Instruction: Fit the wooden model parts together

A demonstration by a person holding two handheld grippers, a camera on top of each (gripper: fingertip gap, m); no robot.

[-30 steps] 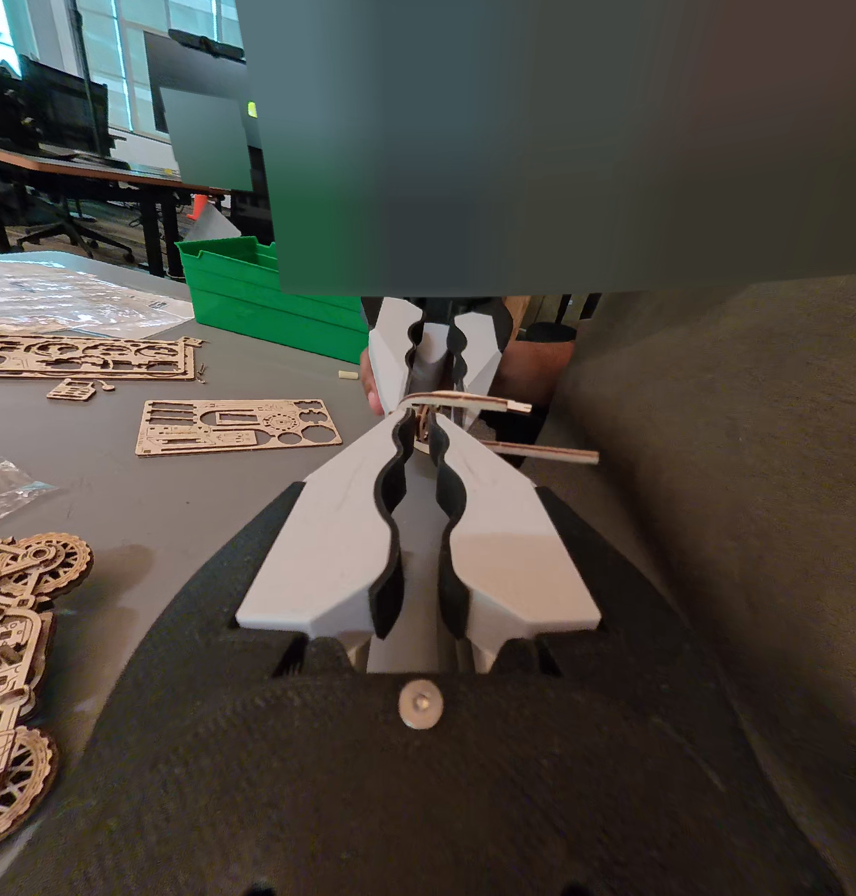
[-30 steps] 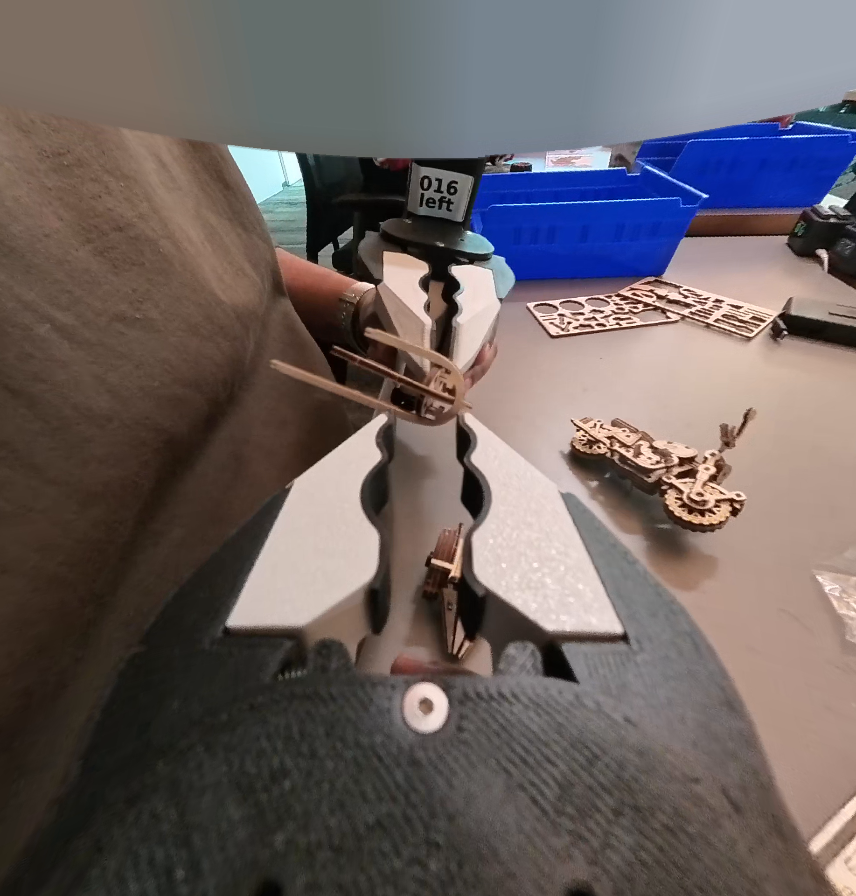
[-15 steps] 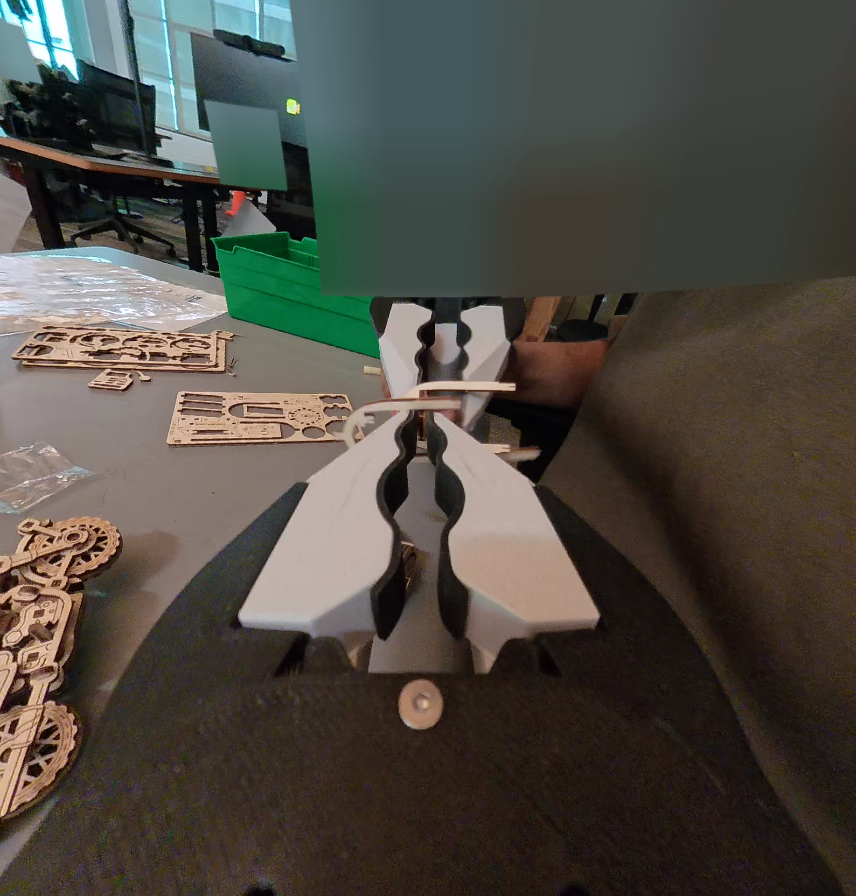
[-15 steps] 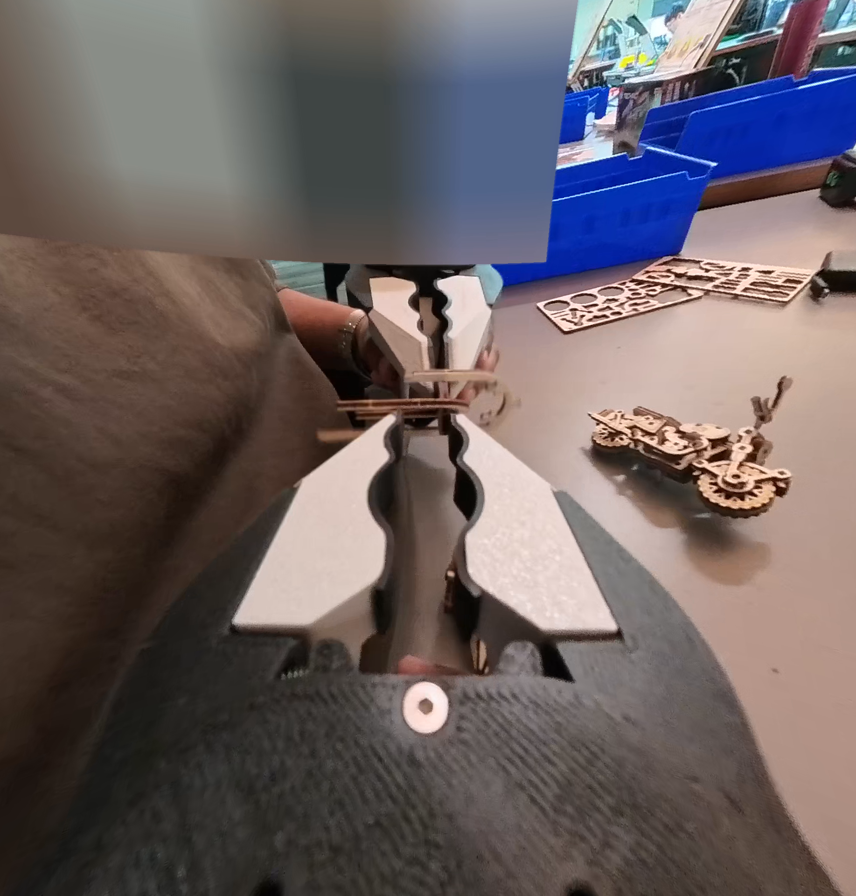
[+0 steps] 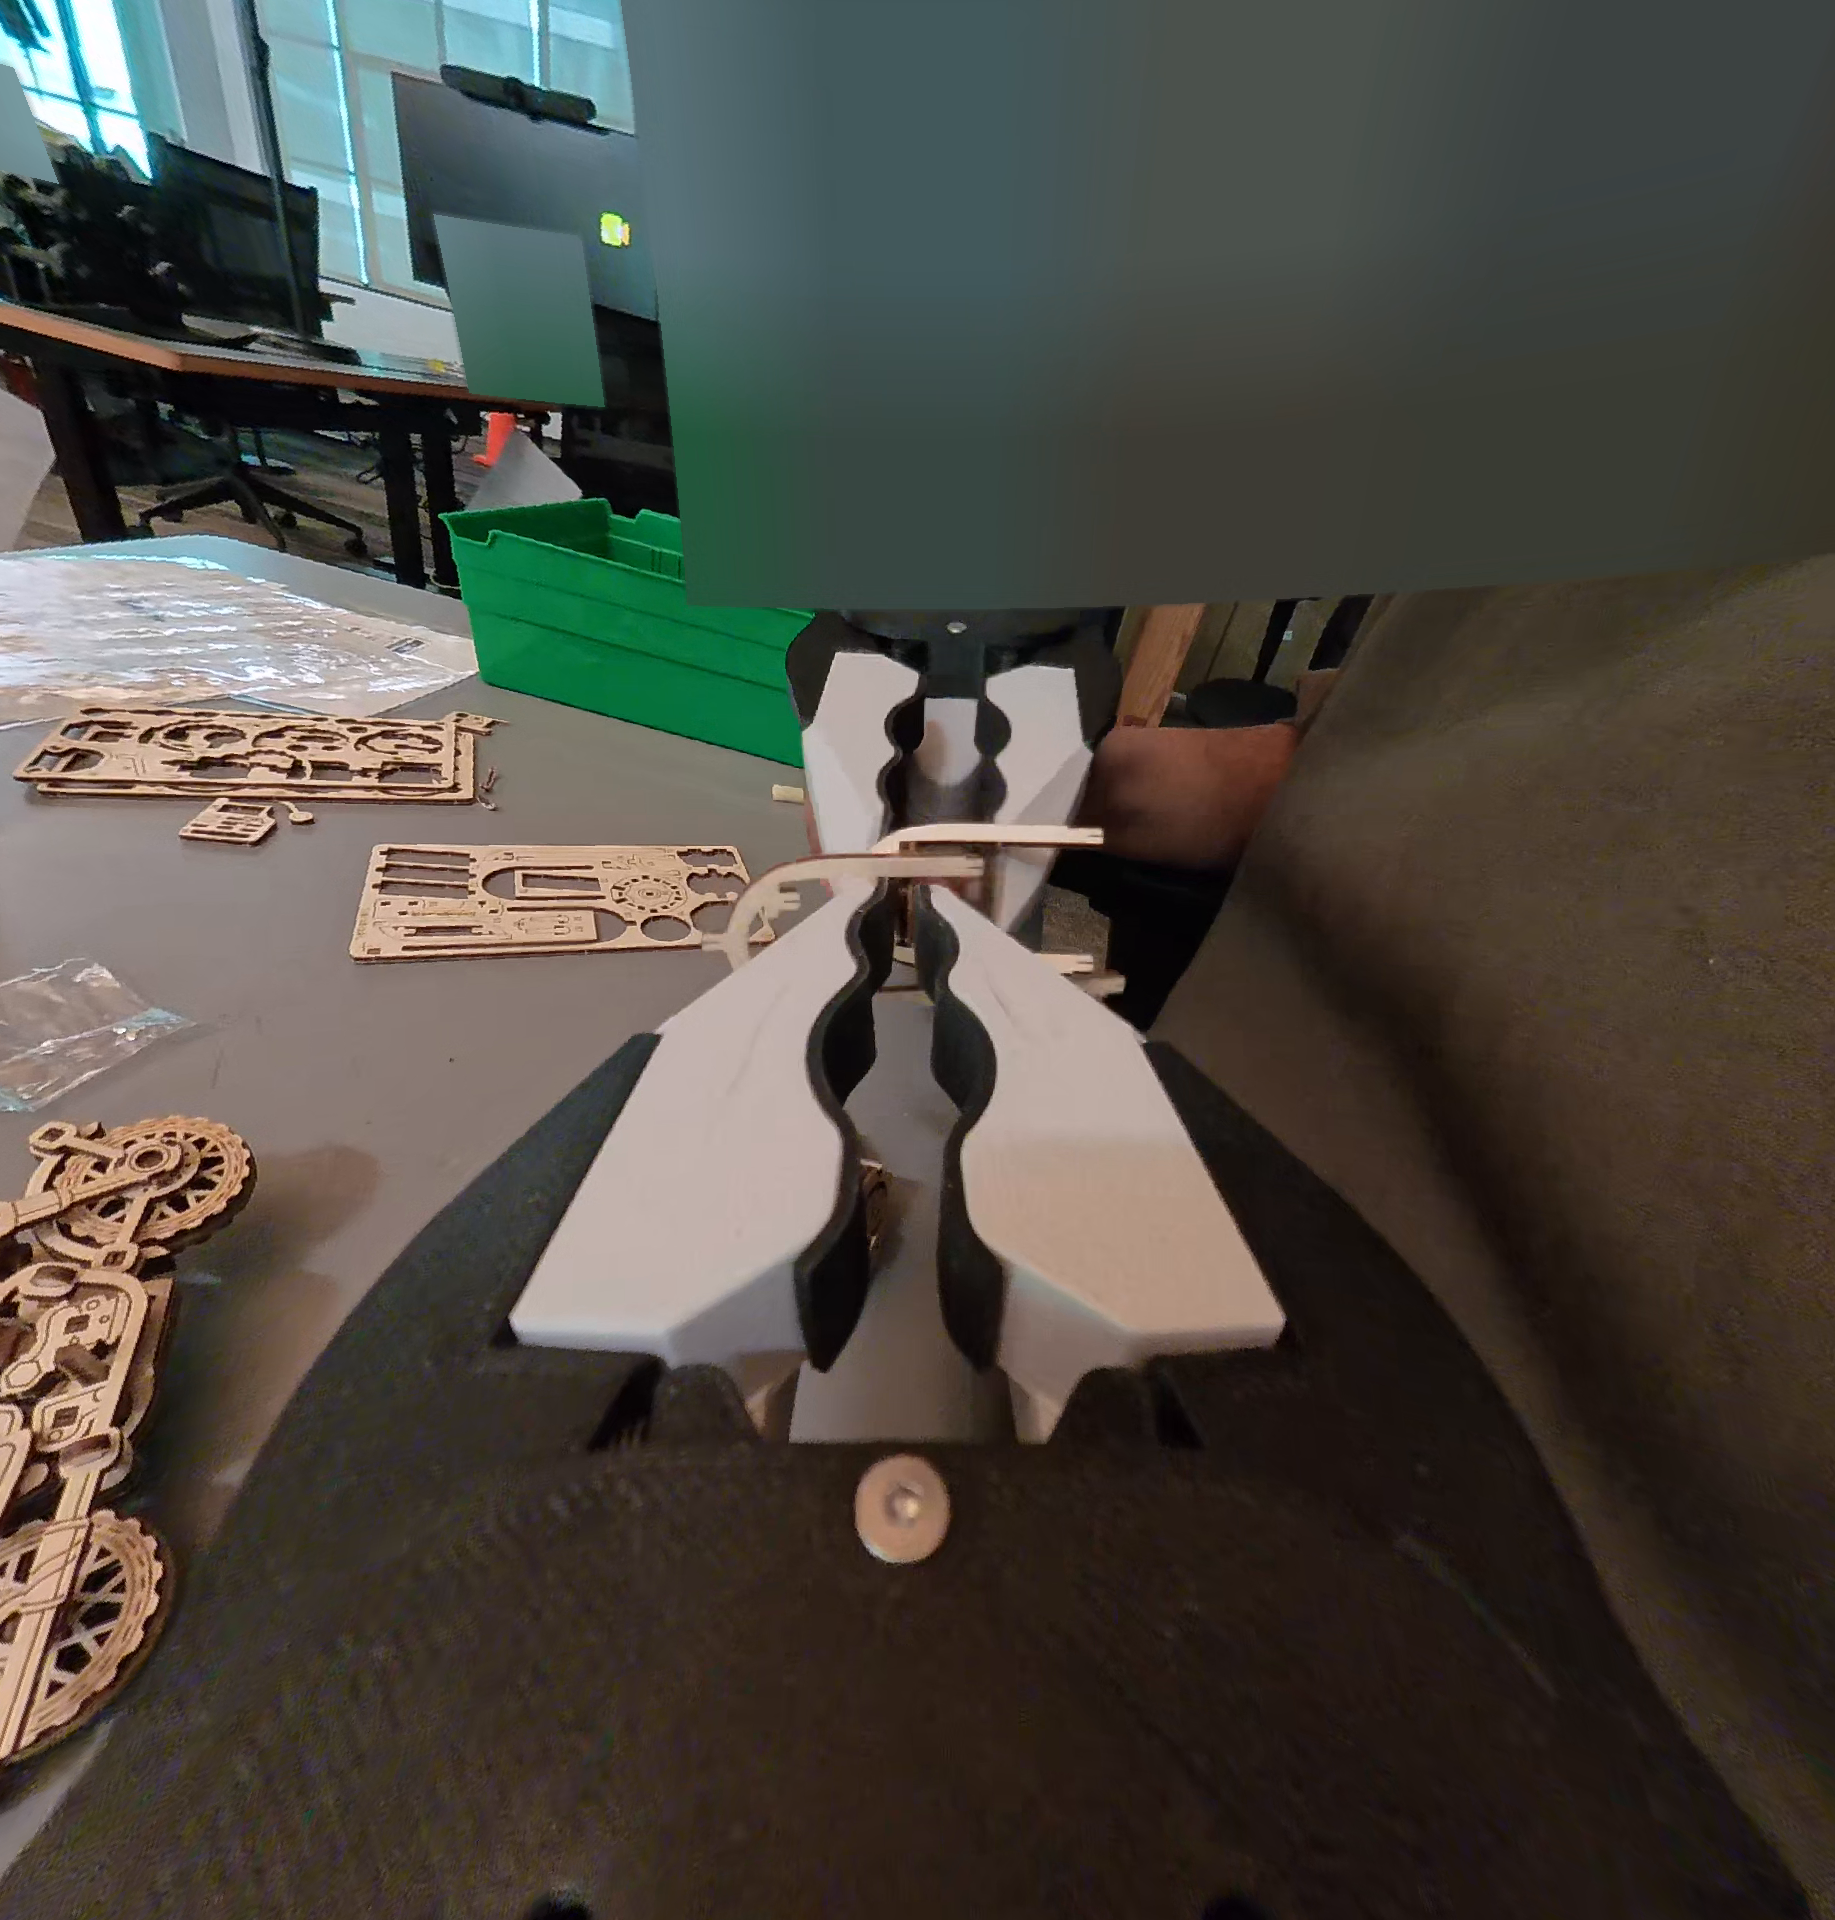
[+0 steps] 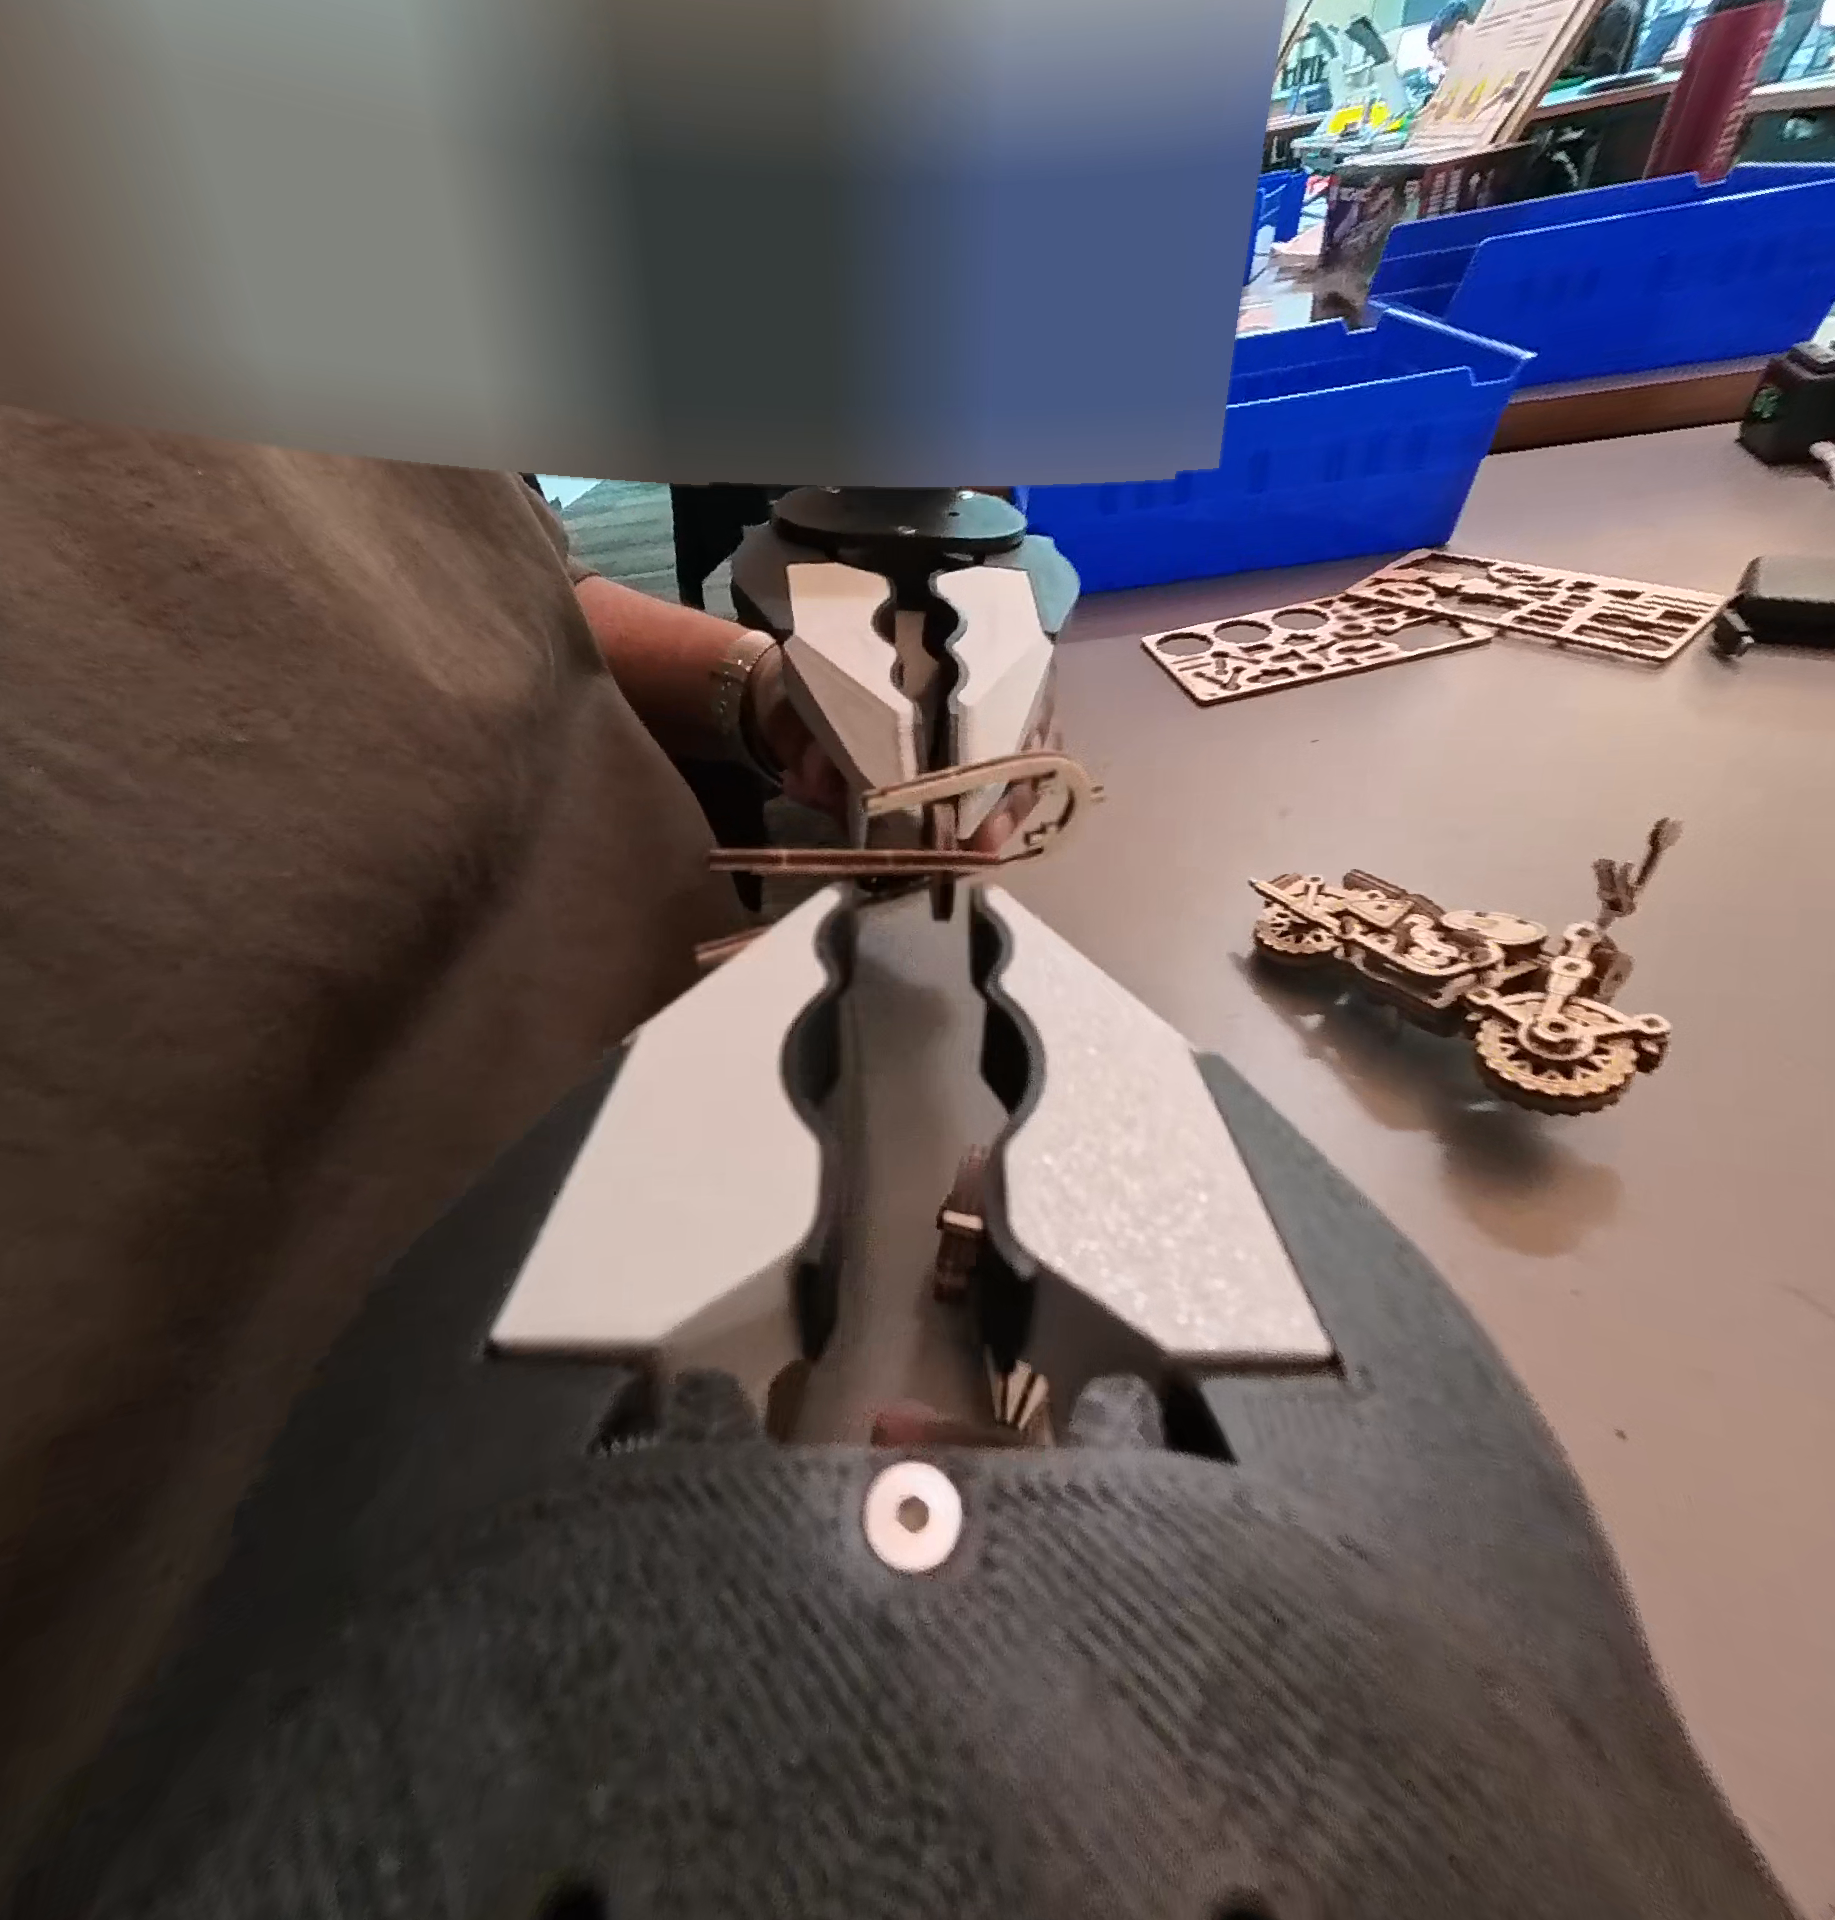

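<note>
Desk [image 5: 393, 1049]: grey, runs across the left half of the left wrist view and the right half of the right wrist view.
Your brown top [image 6: 269, 831]: fills the left side of the right wrist view.
Bins: blue bin [image 6: 1308, 468] at the upper right of the right wrist view; green bin [image 5: 601, 644] above centre in the left wrist view. Both sit on the desk's far edge.

Left tool [image 5: 897, 920]: at frame centre, clenched, with its tips pinching the wooden part [image 5: 996, 835].
Right tool [image 6: 908, 912]: faces the left tool tip to tip. Its jaws stand a little apart around the same part. You cannot tell from either view whether they bear on it.

Motorcycle model [image 6: 1464, 977]: assembled and lying on the desk at centre right of the right wrist view, well apart from both tools.
Cut-out sheets: two lie to the left of centre in the left wrist view, the nearer one [image 5: 549, 899] just beside the left tool's tips and the farther one [image 5: 248, 753] beyond it.
Clear plastic bag [image 5: 51, 1029]: crumpled, at the left edge.

The wooden part is held off the desk between the two tools. It has long flat prongs pointing toward your top and a curved end toward the desk.
Small wooden piece [image 6: 963, 1231]: sits deep inside the right tool, against its right-hand finger.
</note>
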